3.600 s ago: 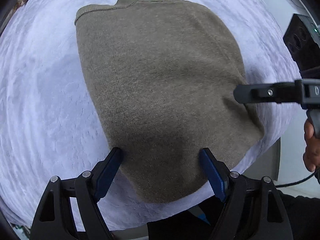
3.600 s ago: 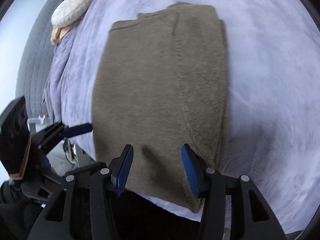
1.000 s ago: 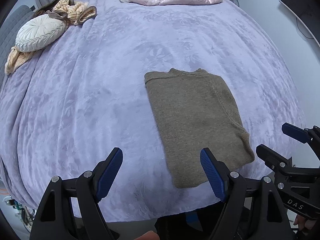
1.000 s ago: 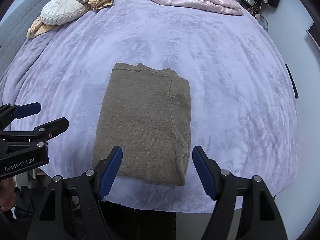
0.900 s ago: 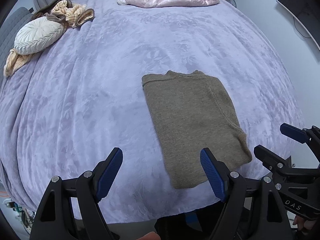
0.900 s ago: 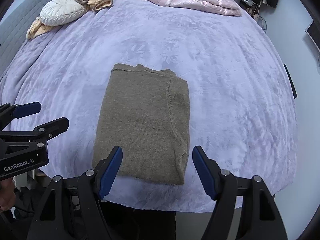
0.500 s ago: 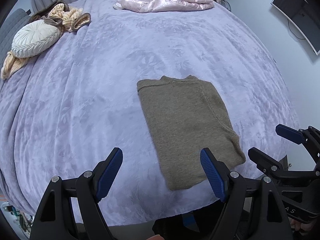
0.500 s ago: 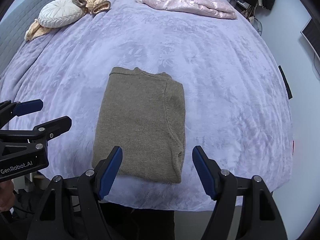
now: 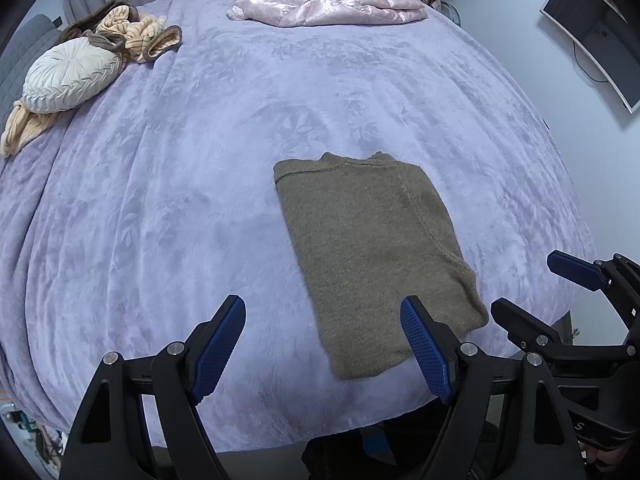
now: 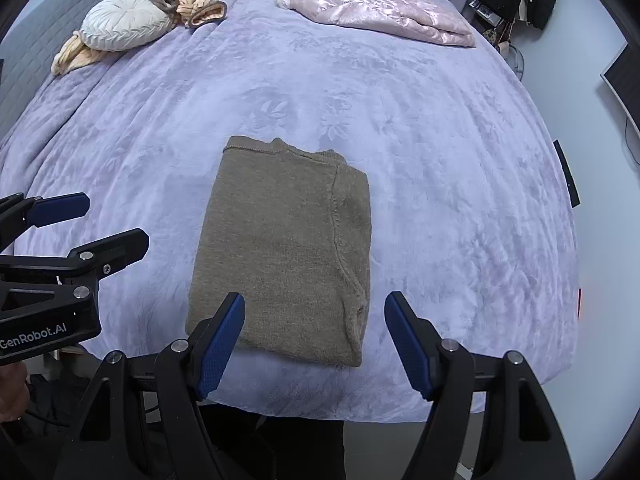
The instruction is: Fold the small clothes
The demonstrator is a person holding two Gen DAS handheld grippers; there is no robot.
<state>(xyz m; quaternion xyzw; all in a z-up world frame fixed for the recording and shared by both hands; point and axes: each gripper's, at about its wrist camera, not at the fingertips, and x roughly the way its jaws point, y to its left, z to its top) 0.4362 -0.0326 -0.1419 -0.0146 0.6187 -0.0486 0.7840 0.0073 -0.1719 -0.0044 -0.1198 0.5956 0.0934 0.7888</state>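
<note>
Lifted clear, my left claw (image 9: 322,350) and right claw (image 10: 314,340) gape empty; folded sweater (image 10: 286,248) lies lengthwise ahead, nearer right.

White lettering reading "GenRobot.AI" is showing on the black body of the left gripper (image 10: 86,224), at the left edge.

Both views are evenly lit by soft, cool daylight with no hard shadows; only a faint shade edges the folded sweater (image 9: 372,248) on the lavender bedspread (image 9: 160,208). The satin garment (image 10: 384,4) at the top of each frame carries a mild sheen, the one spot of glare. Fisheye distortion bulges the bed into a dome and darkens all 4 corners to black, while the centre stays sharp, with no motion blur.
</note>
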